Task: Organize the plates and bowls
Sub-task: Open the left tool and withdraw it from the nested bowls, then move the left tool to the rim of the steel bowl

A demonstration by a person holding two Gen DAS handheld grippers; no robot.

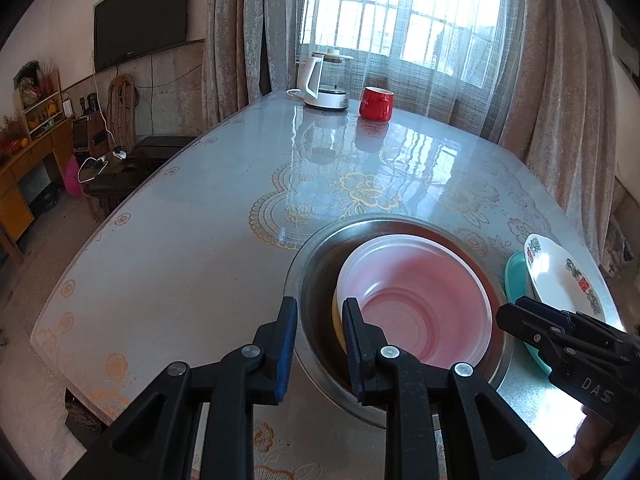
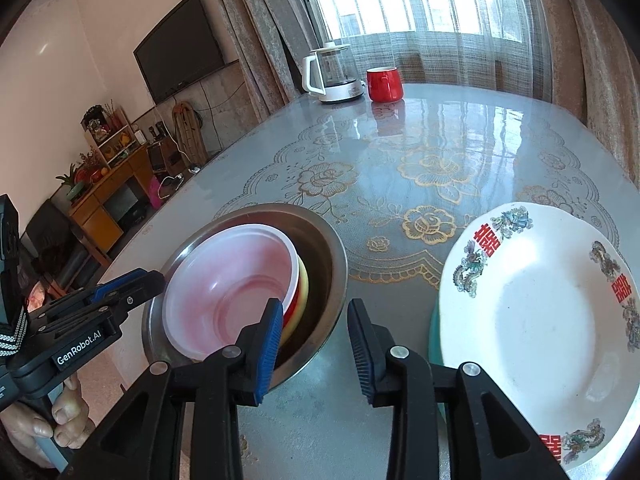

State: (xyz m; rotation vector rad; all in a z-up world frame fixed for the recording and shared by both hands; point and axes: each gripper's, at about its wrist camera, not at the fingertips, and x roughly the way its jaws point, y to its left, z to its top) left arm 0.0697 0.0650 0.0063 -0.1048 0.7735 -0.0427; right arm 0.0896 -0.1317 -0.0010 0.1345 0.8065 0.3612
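A table [image 2: 460,148] with a glossy grey cover printed with gold flowers carries everything. Near its near edge sits a metal basin [image 1: 316,264] [image 2: 332,248]. Nested in it is a pale pink plastic bowl [image 1: 424,292] [image 2: 240,276], mouth up and tipped a little, with a red bowl and a yellow bowl [image 2: 303,284] showing under its rim.

Just beside the basin, toward the table's right edge, a white plate [image 2: 532,320] [image 1: 560,276] lies face up on a teal plate [image 1: 516,276] [image 2: 434,332]. Its rim carries red Chinese double-happiness characters and dragon-like patterns.

At the far edge stand a white and glass kettle [image 1: 324,80] [image 2: 332,74] and a red mug [image 1: 376,103] [image 2: 384,84], close together.

The left gripper [image 1: 320,344] [image 2: 158,276] reads "GenRobot.AI" on its side. It points down at a slant over the basin's near left rim. Its 2 jaws straddle that rim, 1 outside the basin, 1 inside by the pink bowl, with a gap, pressing on nothing. A hand [image 2: 44,420] holds its handle.

The right gripper [image 2: 314,348] [image 1: 520,312] shows the letters "DAS". It also slants down, over the bare table between basin and plates, jaws apart and empty.
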